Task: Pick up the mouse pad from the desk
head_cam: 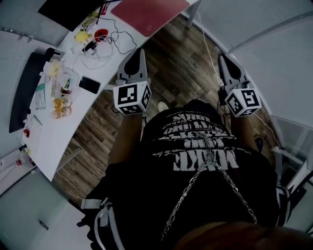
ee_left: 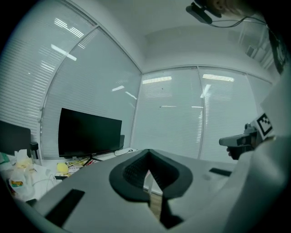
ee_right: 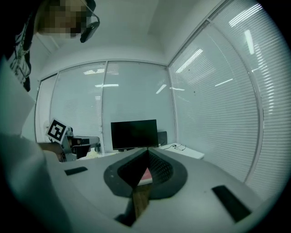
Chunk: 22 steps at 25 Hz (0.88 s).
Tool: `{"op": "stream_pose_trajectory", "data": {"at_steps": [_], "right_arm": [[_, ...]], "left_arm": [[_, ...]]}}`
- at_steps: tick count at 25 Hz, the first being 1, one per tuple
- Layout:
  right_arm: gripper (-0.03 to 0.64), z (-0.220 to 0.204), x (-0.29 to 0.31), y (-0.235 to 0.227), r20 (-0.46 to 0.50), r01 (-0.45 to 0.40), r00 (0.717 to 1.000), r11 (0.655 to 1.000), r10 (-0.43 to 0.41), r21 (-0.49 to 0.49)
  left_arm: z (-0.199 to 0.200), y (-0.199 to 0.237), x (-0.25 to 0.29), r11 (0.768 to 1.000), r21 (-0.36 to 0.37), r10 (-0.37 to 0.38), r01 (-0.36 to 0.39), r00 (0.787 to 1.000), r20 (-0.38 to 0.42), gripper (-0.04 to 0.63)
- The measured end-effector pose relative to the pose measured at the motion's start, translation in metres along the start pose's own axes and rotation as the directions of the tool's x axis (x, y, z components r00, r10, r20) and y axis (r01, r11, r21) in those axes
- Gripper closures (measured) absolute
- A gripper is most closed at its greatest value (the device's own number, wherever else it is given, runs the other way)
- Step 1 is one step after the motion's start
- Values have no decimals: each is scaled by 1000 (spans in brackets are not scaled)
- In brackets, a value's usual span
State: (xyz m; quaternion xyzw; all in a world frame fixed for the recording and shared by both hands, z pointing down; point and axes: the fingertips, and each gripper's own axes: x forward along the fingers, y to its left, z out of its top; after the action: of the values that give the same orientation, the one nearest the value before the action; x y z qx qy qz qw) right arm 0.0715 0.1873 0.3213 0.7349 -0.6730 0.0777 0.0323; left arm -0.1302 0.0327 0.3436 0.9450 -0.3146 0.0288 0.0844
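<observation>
Lying flat on the far end of the white curved bench (head_cam: 55, 141), the red rectangular mouse pad (head_cam: 149, 14) is ahead of the left tongs (head_cam: 138, 58), which are nearer than the right tongs (head_cam: 226, 62). Both pairs are closed, empty, and well apart from it.

**Desk on the left, both grippers over the floor**

A desk (head_cam: 49, 141) is running along the left of the head view, stretching away from the person. The mouse pad (head_cam: 146, 14) is lying at its far end, and a monitor (head_cam: 68, 12) is standing to the pad's left. Nearer the person, tangled cables (head_cam: 110, 44) are lying, then a phone (head_cam: 89, 84) by the desk's edge, then small containers (head_cam: 61, 107). The left gripper (head_cam: 142, 52) is hovering over the floor (head_cam: 181, 73) just beside the desk's edge. The right gripper (head_cam: 224, 58) is hanging well to its right, also over the floor.
</observation>
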Motion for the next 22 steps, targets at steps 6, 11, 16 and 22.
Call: {"op": "stream_pose_trajectory", "data": {"at_steps": [6, 11, 16, 22], "right_arm": [[618, 1, 20, -12, -18, 7, 1000, 1000, -7, -9], [618, -2, 67, -9, -31, -87, 996, 996, 87, 5], [618, 1, 111, -13, -30, -182, 983, 983, 182, 15], [618, -4, 152, -50, -89, -209, 974, 978, 208, 0]], "left_arm": [[-5, 17, 8, 999, -32, 37, -36, 999, 32, 590], [-10, 37, 16, 994, -37, 106, -106, 994, 3, 591], [-18, 51, 32, 984, -38, 174, -176, 983, -52, 590], [-25, 46, 79, 980, -53, 187, -192, 978, -87, 590]]}}
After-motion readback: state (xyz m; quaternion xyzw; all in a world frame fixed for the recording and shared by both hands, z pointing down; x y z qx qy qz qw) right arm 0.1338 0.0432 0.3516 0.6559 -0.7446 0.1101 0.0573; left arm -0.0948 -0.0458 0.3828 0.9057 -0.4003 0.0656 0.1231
